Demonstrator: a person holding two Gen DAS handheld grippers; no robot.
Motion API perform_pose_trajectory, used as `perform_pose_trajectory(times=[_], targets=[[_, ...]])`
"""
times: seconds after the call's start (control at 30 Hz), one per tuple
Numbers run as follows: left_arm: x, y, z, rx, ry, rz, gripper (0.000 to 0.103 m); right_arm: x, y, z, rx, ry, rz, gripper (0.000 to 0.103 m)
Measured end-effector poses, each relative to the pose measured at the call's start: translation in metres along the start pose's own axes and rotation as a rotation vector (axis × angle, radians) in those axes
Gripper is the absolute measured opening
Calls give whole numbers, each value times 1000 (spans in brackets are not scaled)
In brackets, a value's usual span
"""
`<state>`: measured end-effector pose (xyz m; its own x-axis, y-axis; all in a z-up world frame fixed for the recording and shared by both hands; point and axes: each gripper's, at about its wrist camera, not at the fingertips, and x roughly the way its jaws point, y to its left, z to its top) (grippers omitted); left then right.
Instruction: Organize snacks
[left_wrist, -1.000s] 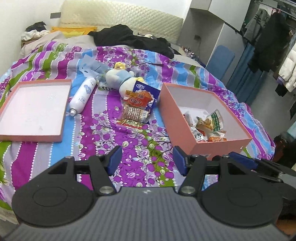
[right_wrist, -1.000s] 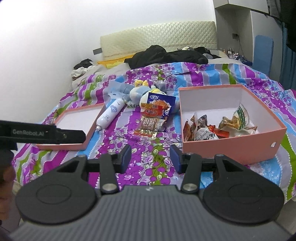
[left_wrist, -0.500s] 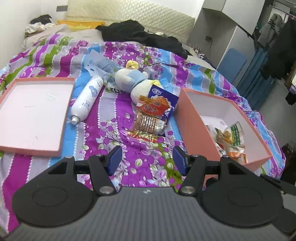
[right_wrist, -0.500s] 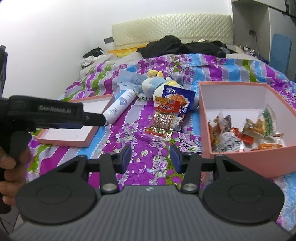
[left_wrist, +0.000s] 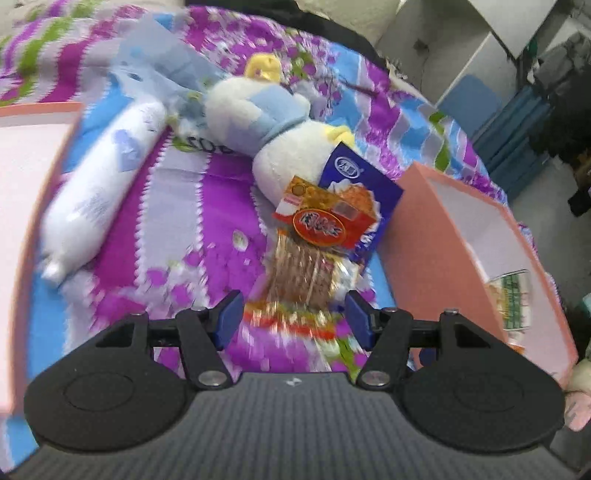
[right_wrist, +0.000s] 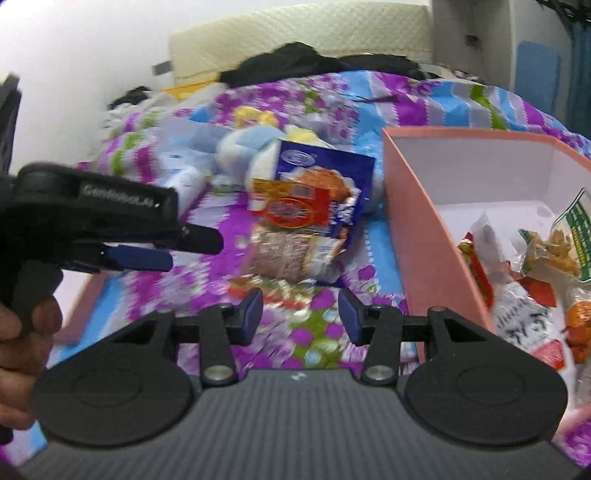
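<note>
Beside left claw (right_wrist: 168, 247), hand (right_wrist: 22, 332), right-view only

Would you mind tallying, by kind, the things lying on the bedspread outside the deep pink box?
Snack packets: 2, the red-labelled packet overlapping the blue packet
Plush toys: 1, the plush toy
White bottles: 1, the white bottle
Shallow pink lids: 1, the pink lid
Total: 5

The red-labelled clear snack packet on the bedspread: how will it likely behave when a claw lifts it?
The red-labelled snack packet looks like thin crinkly film, so it will probably flex and droop rather than stay stiff. Its glossy wrapper may slip between pads. It overlaps the blue packet, which might shift when it is lifted.
</note>
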<state>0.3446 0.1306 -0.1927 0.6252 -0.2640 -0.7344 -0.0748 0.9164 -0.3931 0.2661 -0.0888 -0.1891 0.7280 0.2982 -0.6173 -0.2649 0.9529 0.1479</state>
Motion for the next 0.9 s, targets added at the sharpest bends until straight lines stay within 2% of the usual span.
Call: perform_pose_trajectory(times=[0.07,0.17,0.33,0.4,0.53,0.7,0.9], targets=[[26,2,9,12,46,-15,68,20,0,0,15,-4,-30,42],[54,3,16,63,70,1,78,44,-5,0,59,5,-56,39],[79,5,21,125,77,14,77,73,-8,-2,55,-4,-91,39],[85,7,22,133,84,-13,76,82,-9,-1,35,-12,-100,39],[94,9,18,125,119,-53,60,90,-12,2,26,-27,-77,39],[94,14,15,97,105,-80,39,96,-14,2,53,-2,-29,39],[86,19,18,79,95,-89,22,104,-14,6,47,12,24,47]])
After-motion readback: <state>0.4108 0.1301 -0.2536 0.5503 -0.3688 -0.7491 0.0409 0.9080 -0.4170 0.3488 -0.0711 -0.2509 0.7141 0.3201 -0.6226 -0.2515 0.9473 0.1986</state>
